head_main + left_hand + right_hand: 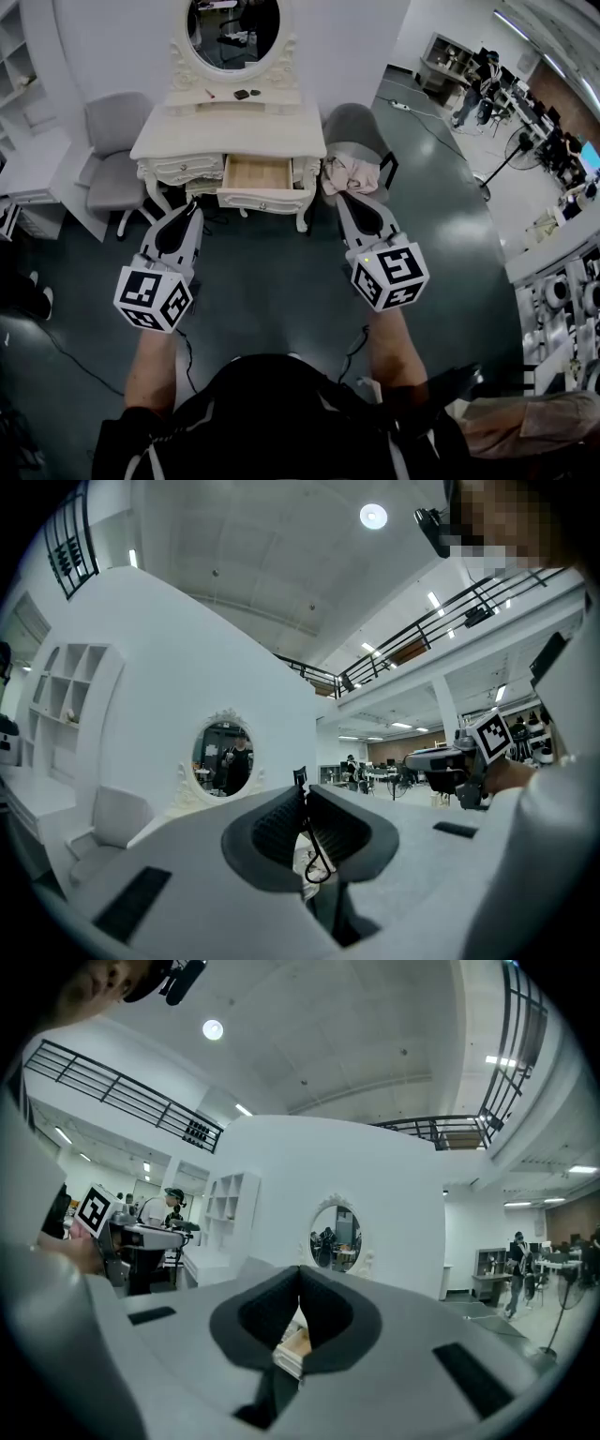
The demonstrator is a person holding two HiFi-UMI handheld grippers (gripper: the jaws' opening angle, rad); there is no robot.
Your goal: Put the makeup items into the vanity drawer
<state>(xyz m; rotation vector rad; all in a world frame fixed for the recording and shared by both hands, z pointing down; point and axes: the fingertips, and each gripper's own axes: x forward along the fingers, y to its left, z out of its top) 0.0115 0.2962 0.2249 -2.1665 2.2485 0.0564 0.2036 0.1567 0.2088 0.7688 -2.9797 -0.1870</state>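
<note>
Well, my left hand-held gripper (193, 209) pinches a thin black cord (319, 866); my right hand-held gripper (343, 200) is closed, empty. Upper-centre makeup items (242, 94) look light, slippery: grip mid-body.

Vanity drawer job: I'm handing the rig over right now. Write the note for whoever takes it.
Left gripper: jaws together at the tips; a thin dark loop shows in the gap, unclear what it is or whether it is held.
Right gripper: jaws together, empty.
Both are held level, short of the vanity.
Drawer: pulled open, looks bare.
Makeup: a thin red item and a dark item on the shelf under the mirror.
Done: drawer open. Left: move the items in.
</note>
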